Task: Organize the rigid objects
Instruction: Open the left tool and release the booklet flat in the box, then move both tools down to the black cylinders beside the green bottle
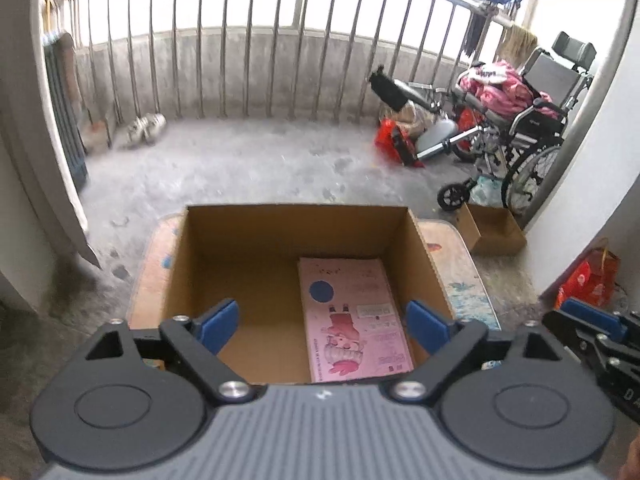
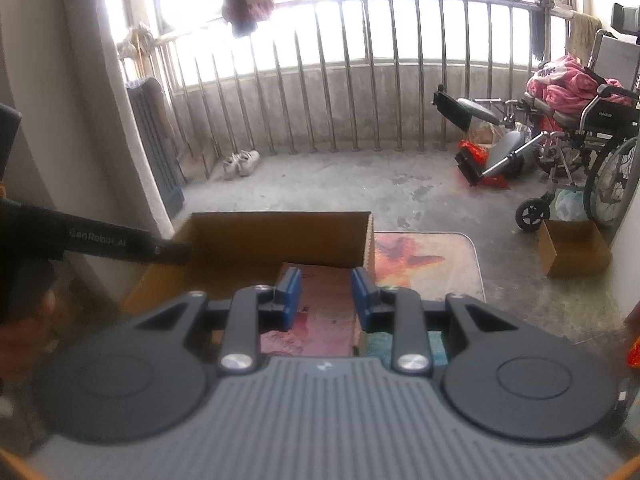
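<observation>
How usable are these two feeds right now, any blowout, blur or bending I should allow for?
Left wrist view: daylight behind the railing is blown out, bars bow from fisheye, yet the pink box in the cardboard box reads sharply. Right wrist view: same washed-out backlight, softer overall, the pink box between the right claw pads smeared.

A stained concrete floor (image 1: pixel 248 160) carries a colourful printed mat (image 2: pixel 432 264), on which an open cardboard box (image 1: pixel 224 232) stands. A smaller carton (image 1: pixel 496 230) sits on the concrete just off the mat's far right corner, near a wheelchair (image 1: pixel 532 128). A pair of white shoes (image 2: pixel 240 162) lies by the railing.
</observation>
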Demonstrator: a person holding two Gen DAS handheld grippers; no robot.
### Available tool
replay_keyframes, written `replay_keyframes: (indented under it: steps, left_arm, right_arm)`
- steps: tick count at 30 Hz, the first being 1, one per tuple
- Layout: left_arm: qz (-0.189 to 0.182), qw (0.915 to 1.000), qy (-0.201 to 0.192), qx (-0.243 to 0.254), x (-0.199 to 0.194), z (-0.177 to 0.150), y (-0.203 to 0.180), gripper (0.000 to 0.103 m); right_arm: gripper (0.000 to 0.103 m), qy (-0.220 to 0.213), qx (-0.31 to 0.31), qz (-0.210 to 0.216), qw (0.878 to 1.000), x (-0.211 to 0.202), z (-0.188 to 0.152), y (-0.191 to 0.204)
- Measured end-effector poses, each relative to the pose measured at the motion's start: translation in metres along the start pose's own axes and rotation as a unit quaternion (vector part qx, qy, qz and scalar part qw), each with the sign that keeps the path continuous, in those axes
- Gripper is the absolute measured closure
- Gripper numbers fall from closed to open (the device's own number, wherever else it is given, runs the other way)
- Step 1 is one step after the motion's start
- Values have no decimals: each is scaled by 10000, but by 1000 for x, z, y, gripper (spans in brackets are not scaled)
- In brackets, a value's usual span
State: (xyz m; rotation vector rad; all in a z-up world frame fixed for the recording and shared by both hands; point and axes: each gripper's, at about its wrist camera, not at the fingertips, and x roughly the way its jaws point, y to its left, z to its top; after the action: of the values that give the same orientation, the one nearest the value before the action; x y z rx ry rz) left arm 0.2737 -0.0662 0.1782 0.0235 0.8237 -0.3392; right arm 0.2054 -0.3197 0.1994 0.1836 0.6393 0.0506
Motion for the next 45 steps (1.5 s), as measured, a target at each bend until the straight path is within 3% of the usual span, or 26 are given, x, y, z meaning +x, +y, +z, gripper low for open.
replay_keyframes:
  steps: [4, 7, 18, 23, 27, 34, 41, 45]
  left_arm:
    - [253, 9988, -380, 193, -36, -17, -11, 0]
    - [296, 9974, -577, 303, -56, -32, -16, 0]
    - [321, 9967, -666, 341, -93, -89, -22, 0]
    - [347, 9951, -832, 417, -107, -125, -19, 0]
    - [180, 9962, -759, 379, -109, -155, -9, 0]
    - [209, 9979, -575, 224, -90, -218, 16, 0]
    - [-354, 9992, -194, -26, -61, -268, 37, 0]
    - [-571, 9980, -115, 253, -47, -281, 33, 0]
  right_arm:
    - [76, -144, 34, 87, 9999, -42, -14, 7]
    - [75, -225, 51, 125, 9997, -72, -26, 13]
    - [70, -416, 126, 186, 9989, -152, -74, 30]
    - [58, -511, 178, 120, 9985, -180, -105, 37]
    - [56, -530, 267, 70, 9982, -194, -138, 39]
    - [51, -443, 481, 113, 9978, -192, -200, 46]
    - [49, -52, 507, 421, 9978, -153, -236, 61]
    - [49, 210, 504, 560, 9969, -125, -242, 67]
